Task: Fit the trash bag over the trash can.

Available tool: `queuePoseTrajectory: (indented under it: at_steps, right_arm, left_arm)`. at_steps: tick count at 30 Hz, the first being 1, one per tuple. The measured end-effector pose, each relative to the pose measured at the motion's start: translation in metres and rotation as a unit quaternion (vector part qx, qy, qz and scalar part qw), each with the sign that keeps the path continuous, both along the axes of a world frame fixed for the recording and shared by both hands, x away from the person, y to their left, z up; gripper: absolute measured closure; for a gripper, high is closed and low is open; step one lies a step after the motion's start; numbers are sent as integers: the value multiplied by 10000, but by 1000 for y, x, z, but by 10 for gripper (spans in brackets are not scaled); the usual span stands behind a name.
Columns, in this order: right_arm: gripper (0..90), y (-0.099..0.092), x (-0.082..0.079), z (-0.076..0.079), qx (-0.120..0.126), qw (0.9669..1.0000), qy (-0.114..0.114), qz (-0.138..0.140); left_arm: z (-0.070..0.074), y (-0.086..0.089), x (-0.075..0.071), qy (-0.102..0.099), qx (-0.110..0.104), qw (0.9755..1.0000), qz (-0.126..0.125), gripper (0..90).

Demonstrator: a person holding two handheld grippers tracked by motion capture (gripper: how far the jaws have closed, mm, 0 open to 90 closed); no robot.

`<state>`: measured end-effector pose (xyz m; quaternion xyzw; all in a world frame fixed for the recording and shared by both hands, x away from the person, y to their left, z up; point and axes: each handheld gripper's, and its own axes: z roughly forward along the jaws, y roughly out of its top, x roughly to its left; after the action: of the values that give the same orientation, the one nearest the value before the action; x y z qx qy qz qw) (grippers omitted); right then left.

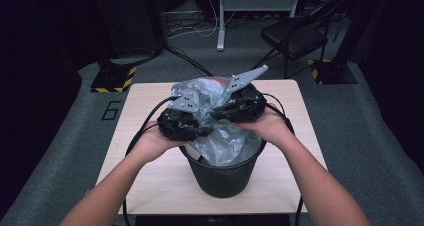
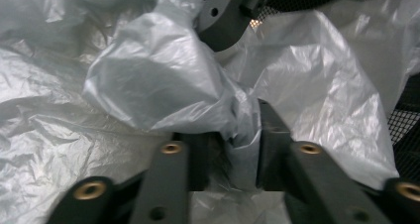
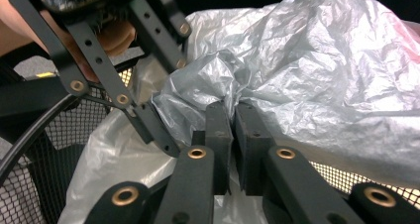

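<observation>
While the left hand-held gripper (image 2: 230,135) gapes, the right hand-held gripper (image 3: 234,116) pinches the bag (image 3: 317,70).

Dim room, grey carpet floor (image 1: 365,121), light wooden table (image 1: 150,176), black folding chair (image 1: 295,36), cables (image 1: 195,31) on floor

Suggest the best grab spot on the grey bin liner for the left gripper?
Grip a bunched fold of the grey bin liner above the black mesh bin rim, coming from above on the left. The film stands up crumpled there, giving the fingers a ridge to pinch.
</observation>
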<state>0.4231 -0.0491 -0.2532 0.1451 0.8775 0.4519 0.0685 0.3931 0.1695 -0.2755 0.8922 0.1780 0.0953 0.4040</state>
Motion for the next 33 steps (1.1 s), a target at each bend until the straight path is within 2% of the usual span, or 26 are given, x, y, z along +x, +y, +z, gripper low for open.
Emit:
queuePoseTrajectory:
  at_steps: [1, 2, 3, 6, 7, 12, 13, 15, 16, 17, 19, 21, 23, 26, 29, 30, 33]
  right_arm:
    - [861, -1, -2, 0, -60, 10000, -40, 15]
    - [861, -1, -2, 0, -60, 10000, -40, 15]
    - [864, -5, -3, -1, -118, 9999, -55, 24]
    - [865, -9, -4, -1, -91, 9999, -32, 39]
    - [867, -13, -8, 0, -128, 9998, -106, 55]
    - [868, -21, -14, -3, -298, 9993, -204, 11]
    - [868, -23, -15, -3, -294, 9994, -205, 5]
    - [868, -26, -16, -5, -289, 9994, -197, -4]
    - [868, -26, -16, -5, -289, 9994, -197, -4]
    - [868, -29, -17, -5, -267, 9994, -200, 1]
    - [868, -30, -18, -6, -258, 9995, -204, -1]
    - [868, -31, -20, -6, -248, 9995, -217, 29]
    - [868, -31, -21, -6, -255, 9994, -238, 51]
    - [868, -30, -22, -7, -268, 9993, -246, 77]
    - [867, -28, -22, -8, -311, 9991, -251, 110]
    - [867, -28, -22, -8, -311, 9991, -251, 110]
    - [868, -28, -21, -9, -295, 9992, -254, 109]
  left_arm:
    - [1, 2, 0, 10, -37, 10000, 18, 605]
    - [2, 4, -1, 17, -79, 10000, 43, 605]
    - [5, 10, -2, 11, -160, 9998, 91, 542]
    - [8, 17, -3, -12, -182, 9997, 168, 487]
    - [11, 24, -3, -20, -207, 9995, 230, 444]
    - [19, 38, -5, -114, -327, 9986, 409, 400]
    - [23, 45, -3, -151, -408, 9975, 565, 393]
    - [26, 51, 0, -178, -426, 9959, 772, 372]
    - [26, 51, 0, -178, -426, 9959, 772, 361]
    - [27, 54, 3, -186, -443, 9950, 873, 343]
    - [26, 57, 10, -101, -502, 9925, 1107, 326]
    - [22, 57, 20, -27, -471, 9903, 1308, 293]
    - [19, 55, 26, -3, -419, 9896, 1373, 289]
    - [17, 52, 32, 63, -461, 9894, 1375, 284]
    - [14, 45, 46, 207, -545, 9892, 1344, 280]
    - [14, 45, 46, 207, -545, 9892, 1344, 278]
    - [13, 38, 58, 320, -553, 9883, 1381, 277]
